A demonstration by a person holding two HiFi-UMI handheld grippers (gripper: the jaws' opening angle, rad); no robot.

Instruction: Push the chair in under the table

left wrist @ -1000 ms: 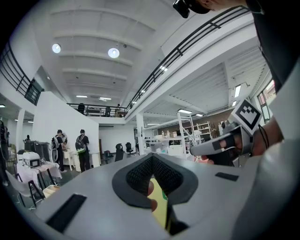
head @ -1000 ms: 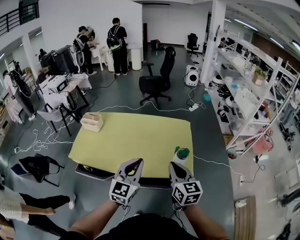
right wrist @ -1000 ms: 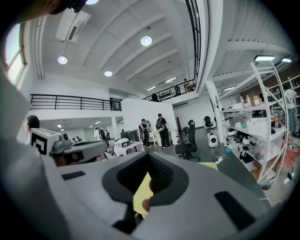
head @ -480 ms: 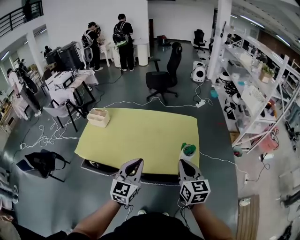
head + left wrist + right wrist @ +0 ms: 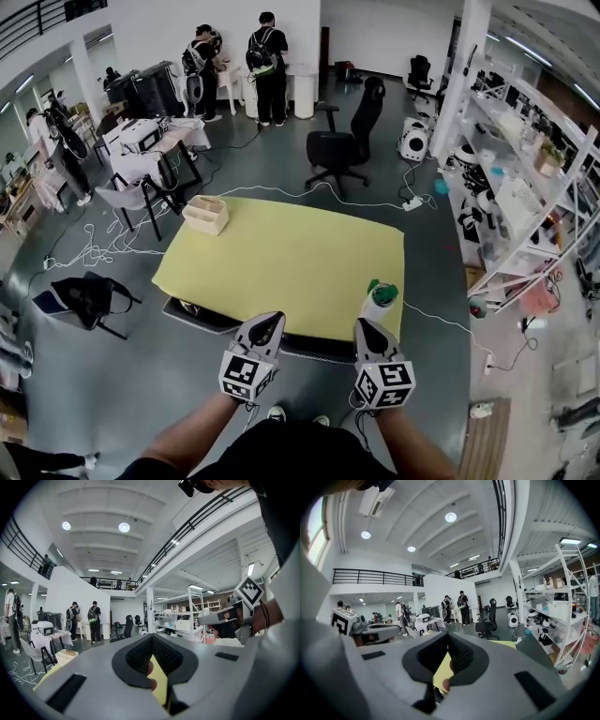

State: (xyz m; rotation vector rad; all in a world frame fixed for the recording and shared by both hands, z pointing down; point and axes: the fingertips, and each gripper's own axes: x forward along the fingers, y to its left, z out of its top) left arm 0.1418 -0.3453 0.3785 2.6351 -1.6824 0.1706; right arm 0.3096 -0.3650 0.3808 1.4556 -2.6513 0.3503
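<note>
**A:** Eyes on the chair [image 5: 211,321], or what shows of it: a dark, low strip running along the near edge of the yellow table [image 5: 281,262], with the rest out of sight beneath the top.

**B:** So it's nearly home?

**A:** I'd judge so. Only that narrow band sticks out on the person's side. Seat and legs can't be made out from up here.

**B:** And the tools?

**A:** The left gripper [image 5: 269,325] and the right gripper [image 5: 367,330] sit side by side, noses aimed at that strip, the right one near its right end. Both are pressed together and pinching nothing. Each gripper view shows the pads meeting, with only yellow tabletop beyond them. Whether the tips actually touch the chair, I can't tell.

**B:** What's left, then?

**A:** By my reading, a last nudge with those closed noses as blunt pushers, until the band sits flush under the table edge. The bulk of the job looks done.

**B:** Anything close by?

**A:** A white cup with a green lid [image 5: 380,302] stands on the table near the front right corner, just beyond the right gripper. A wooden box [image 5: 206,215] sits at the far left corner. A black office chair [image 5: 339,150] stands well apart past the far side. I don't take that one for the task's chair.
</note>
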